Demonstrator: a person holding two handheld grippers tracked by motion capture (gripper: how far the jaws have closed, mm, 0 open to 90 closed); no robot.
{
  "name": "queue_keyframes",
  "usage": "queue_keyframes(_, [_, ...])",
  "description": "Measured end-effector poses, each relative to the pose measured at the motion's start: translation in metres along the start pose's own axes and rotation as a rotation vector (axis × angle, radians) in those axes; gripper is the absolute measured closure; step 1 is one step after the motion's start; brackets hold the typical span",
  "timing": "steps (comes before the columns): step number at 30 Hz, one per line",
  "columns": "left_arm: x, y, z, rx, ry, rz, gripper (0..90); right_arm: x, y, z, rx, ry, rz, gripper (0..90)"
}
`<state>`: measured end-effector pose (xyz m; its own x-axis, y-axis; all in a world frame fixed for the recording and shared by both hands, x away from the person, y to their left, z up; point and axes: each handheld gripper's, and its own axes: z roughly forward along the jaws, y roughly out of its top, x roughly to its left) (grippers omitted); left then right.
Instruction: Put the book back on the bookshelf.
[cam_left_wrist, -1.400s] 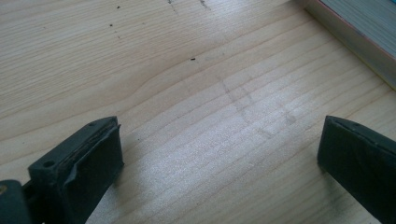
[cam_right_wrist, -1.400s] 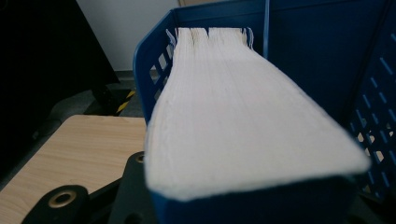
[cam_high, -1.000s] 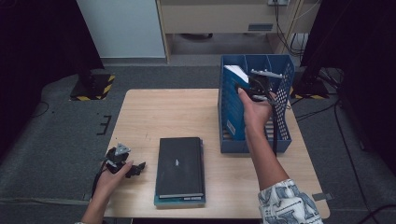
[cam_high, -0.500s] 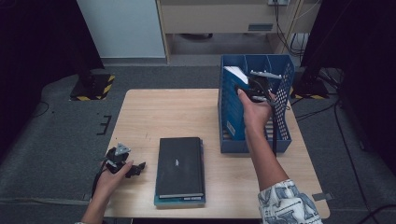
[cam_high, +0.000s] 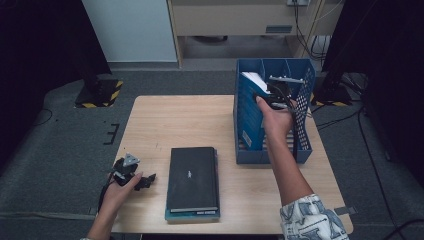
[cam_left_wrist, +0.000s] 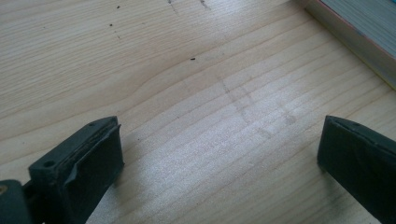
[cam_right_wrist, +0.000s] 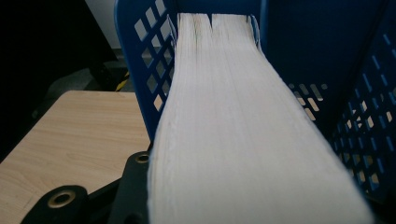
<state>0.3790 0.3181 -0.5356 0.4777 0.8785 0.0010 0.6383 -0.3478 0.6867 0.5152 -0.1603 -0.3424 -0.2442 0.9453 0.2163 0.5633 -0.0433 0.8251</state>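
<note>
we have the right gripper (cam_high: 278, 96) pinching a thick blue-covered book (cam_high: 254, 107) with a pale page block, its jaws closed on the two covers, and the book stands on edge inside the left slot of the blue perforated plastic file rack (cam_high: 303, 125) at the far right of the table. in the right gripper view the page edges (cam_right_wrist: 233, 121) run straight away from us between the rack's blue walls, so the book looks lined up with the slot. to do this step well, we judge that we should keep the book upright, lower it until it rests on the rack's floor, and only then let the jaws spread, so it does not tip against the divider. pulling out straight along the slot should keep the jaws from catching the perforated wall.

our left gripper (cam_high: 131, 172) rests near the table's front left corner with its jaws spread wide over bare wood, holding nothing. just beside it lies a stack of flat books, a black-covered one (cam_high: 192, 177) on top.

the surface is a pale wooden table (cam_high: 165, 120) with fine grain and a few dark specks. around it is grey carpet, a white panel and a beige cabinet beyond, and dark curtains at both sides.
</note>
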Motion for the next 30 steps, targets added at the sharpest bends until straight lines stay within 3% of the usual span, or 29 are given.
queue_keyframes(11, [0.0,0.0,0.0,0.0,0.0,0.002,0.0,0.003,0.002,-0.005,0.068,0.009,-0.057,59.8])
queue_keyframes(30, [-0.001,0.0,0.0,0.002,0.0,-0.003,0.0,-0.001,-0.005,-0.015,0.117,0.034,-0.083,58.8])
